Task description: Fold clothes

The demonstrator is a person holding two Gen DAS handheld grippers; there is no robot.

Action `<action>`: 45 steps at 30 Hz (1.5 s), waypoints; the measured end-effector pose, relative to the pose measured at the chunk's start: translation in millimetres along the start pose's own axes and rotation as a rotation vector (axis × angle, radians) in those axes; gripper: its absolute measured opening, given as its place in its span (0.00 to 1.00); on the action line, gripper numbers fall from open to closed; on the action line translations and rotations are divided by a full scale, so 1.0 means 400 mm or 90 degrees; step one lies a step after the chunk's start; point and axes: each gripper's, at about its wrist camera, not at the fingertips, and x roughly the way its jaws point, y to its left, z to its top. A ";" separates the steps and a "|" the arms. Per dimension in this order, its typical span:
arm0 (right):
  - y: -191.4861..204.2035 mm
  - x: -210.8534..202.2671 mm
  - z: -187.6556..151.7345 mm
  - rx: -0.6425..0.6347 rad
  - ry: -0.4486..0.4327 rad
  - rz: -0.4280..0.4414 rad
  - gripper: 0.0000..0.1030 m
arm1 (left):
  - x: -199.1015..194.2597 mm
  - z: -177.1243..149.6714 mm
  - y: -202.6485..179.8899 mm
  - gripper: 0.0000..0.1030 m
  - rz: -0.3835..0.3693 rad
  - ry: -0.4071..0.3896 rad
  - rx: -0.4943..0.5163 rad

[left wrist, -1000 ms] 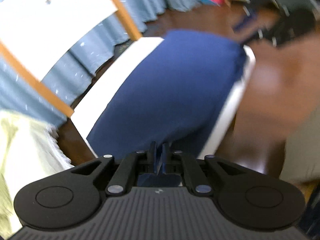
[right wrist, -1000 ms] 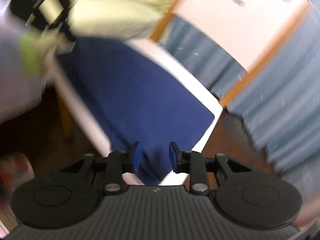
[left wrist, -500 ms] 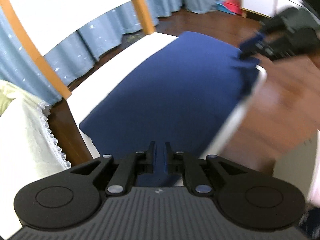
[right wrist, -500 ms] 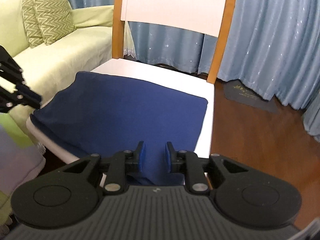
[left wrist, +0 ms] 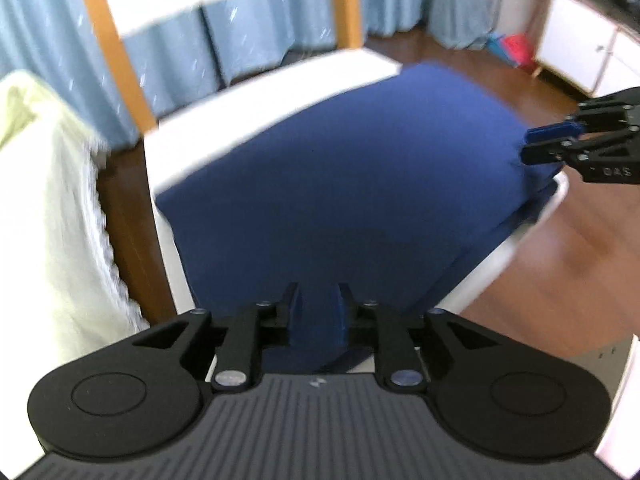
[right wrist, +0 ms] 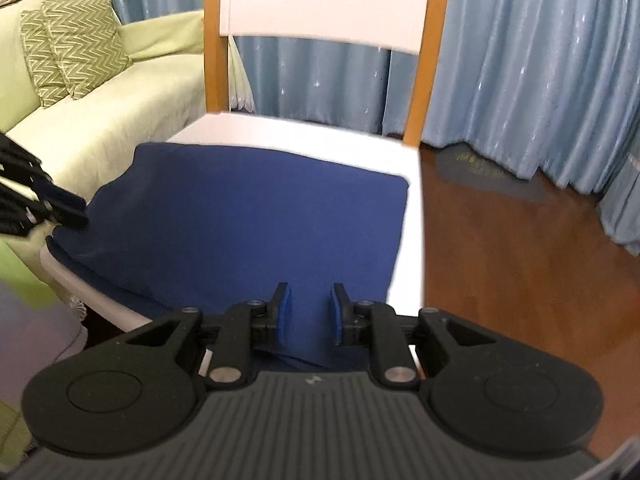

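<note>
1. Lying across the white seat of a wooden-framed chair [right wrist: 416, 208], a navy blue cloth [right wrist: 248, 224] is folded into a rough rectangle, its near edge drooping over the seat's front rim.
2. Seen from the left wrist camera, the left gripper [left wrist: 316, 312] has its two fingers parted, with a fold of the navy blue cloth's near corner standing between the blue pads; the pads look apart from the fabric, so a firm pinch cannot be confirmed.
3. From the right wrist camera, the right gripper [right wrist: 308, 312] likewise shows fingers spread, the cloth's near edge filling the gap between them without visible clamping.
4. Ahead and to the right of the left fingers, the right gripper appears at the cloth's far right corner, its tips just beside or touching the fabric; which, the blur does not settle.
5. Ahead and to the left of the right fingers, the left gripper shows as a dark blurred shape at the cloth's left corner.
6. Left of the fingers in both views sits a pale green sofa [right wrist: 104, 132], with two zigzag-patterned cushions [right wrist: 68, 52] on it.
7. Beyond the fingers, behind the chair back, hang light blue curtains [right wrist: 520, 80] over a dark wooden floor [right wrist: 520, 264].
</note>
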 end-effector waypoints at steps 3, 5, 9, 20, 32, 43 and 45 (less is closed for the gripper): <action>-0.013 0.042 -0.025 0.041 0.014 -0.010 0.15 | 0.011 -0.009 0.009 0.23 0.002 -0.032 -0.045; -0.021 0.050 -0.023 0.052 0.007 -0.013 0.15 | 0.014 0.013 0.011 0.23 0.017 -0.042 -0.046; -0.026 0.074 -0.007 0.055 -0.004 -0.029 0.15 | 0.016 0.057 0.020 0.22 0.024 -0.026 -0.074; -0.024 -0.125 0.094 0.207 -0.045 -0.006 0.81 | -0.212 0.157 -0.036 0.72 0.179 0.030 -0.330; 0.071 -0.507 0.092 0.238 -0.149 -0.028 0.99 | -0.529 0.155 -0.127 0.76 0.190 -0.009 -0.356; 0.137 -0.859 0.061 0.273 -0.155 -0.059 0.99 | -0.877 0.079 -0.249 0.77 0.166 -0.029 -0.302; 0.154 -0.906 0.063 0.269 -0.152 -0.057 0.99 | -0.914 0.078 -0.264 0.77 0.162 -0.035 -0.293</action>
